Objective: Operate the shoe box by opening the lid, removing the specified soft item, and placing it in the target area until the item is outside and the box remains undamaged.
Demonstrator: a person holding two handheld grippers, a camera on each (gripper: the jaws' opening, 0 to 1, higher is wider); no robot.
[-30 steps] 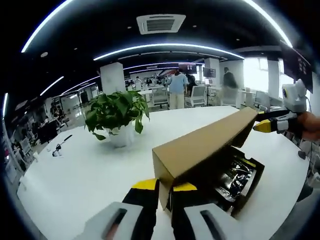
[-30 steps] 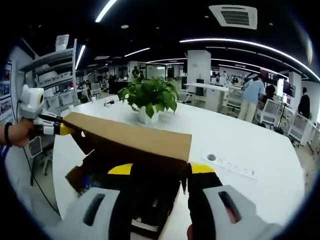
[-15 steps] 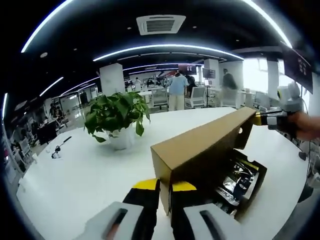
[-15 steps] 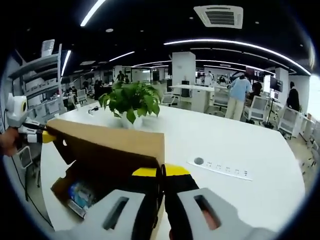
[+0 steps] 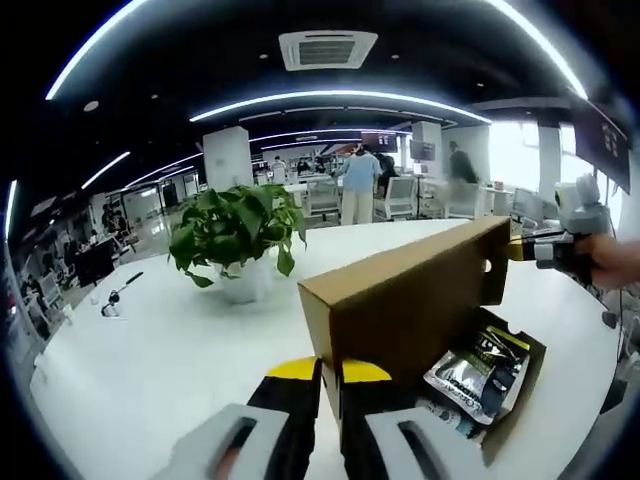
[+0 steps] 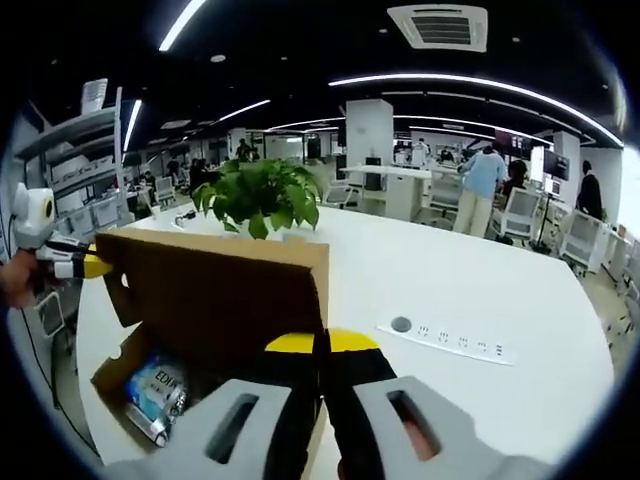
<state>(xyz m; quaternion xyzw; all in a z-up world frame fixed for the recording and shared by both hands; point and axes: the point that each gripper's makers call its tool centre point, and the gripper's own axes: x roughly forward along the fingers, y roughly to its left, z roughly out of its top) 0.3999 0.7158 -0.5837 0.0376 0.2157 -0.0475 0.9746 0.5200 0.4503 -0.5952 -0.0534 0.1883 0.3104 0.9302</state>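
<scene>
The brown cardboard lid [image 5: 410, 300] of the shoe box [image 5: 522, 398] stands lifted on its hinge, close to upright. My left gripper [image 5: 330, 368] is shut on the lid's near corner. The right gripper [image 5: 522, 246], held by a hand, is shut on the far corner. In the right gripper view, the right gripper [image 6: 322, 342] pinches the lid [image 6: 220, 295] at its corner, and the left gripper [image 6: 95, 266] holds the opposite end. Inside the open box lie soft packets [image 5: 470, 372], one blue and white [image 6: 155, 385].
The box rests on a large white round table [image 5: 150, 340]. A potted green plant [image 5: 235, 225] stands behind the box. A socket strip [image 6: 450, 335] is set into the tabletop. A small dark object [image 5: 118, 295] lies at the far left. People stand among distant desks.
The lid has swung up from a low slant to nearly upright, uncovering the packets. The right gripper closed onto the lid corner; the left has stayed shut on its corner.
</scene>
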